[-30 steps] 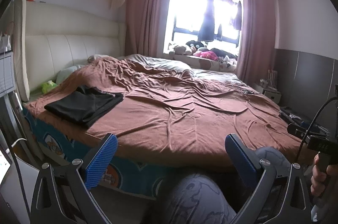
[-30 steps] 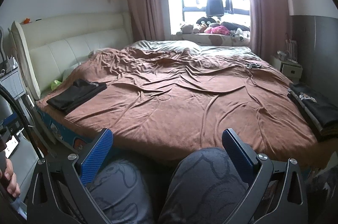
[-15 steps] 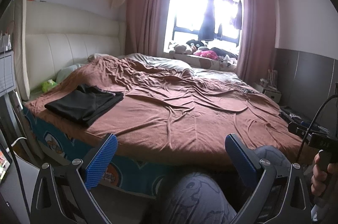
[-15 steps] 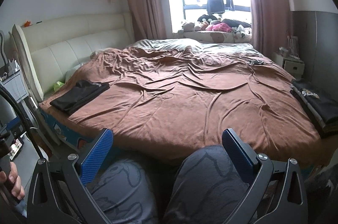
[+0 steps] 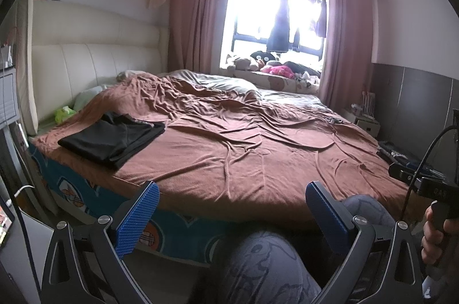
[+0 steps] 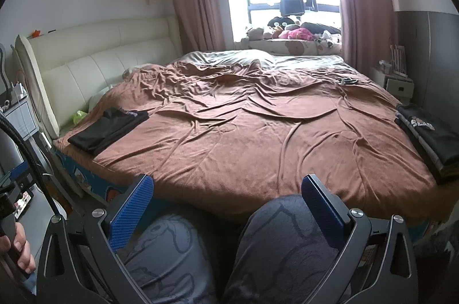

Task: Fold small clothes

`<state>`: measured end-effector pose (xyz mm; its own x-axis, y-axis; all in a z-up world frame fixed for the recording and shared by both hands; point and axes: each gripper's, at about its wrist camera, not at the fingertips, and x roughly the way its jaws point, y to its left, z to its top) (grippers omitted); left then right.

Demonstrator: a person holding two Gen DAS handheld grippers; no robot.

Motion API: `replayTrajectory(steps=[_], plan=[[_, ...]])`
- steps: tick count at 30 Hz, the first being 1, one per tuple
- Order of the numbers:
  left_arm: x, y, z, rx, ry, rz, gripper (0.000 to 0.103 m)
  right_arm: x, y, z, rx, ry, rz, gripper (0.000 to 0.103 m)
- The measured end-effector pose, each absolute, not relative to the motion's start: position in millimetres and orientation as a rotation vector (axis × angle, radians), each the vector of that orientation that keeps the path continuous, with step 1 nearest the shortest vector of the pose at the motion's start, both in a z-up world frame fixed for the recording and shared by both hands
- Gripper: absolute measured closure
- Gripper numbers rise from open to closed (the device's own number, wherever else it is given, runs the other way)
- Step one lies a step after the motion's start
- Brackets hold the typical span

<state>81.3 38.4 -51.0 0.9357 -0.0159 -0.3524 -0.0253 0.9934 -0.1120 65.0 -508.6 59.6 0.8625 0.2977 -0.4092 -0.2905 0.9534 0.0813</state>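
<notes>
Left wrist view: a black garment (image 5: 110, 138) lies folded on the bed's (image 5: 243, 157) near-left corner. Folded dark clothes (image 6: 427, 133) sit stacked at its right edge. Both the left gripper (image 5: 231, 205) and right gripper (image 6: 226, 196) hold their fingers spread apart, empty, above the person's knees (image 6: 226, 252).

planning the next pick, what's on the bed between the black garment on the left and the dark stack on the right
Only bare, wrinkled brown blanket lies between the black garment and the dark stack; the right wrist view shows it best.
</notes>
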Motion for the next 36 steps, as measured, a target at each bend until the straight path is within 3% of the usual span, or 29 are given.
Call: replayTrajectory(steps=[36], plan=[[77.6, 40.2, -49.3, -0.115, 0.36, 0.005, 0.0, 64.3, -508.8, 60.2, 0.032, 0.44, 0.31, 0.0]])
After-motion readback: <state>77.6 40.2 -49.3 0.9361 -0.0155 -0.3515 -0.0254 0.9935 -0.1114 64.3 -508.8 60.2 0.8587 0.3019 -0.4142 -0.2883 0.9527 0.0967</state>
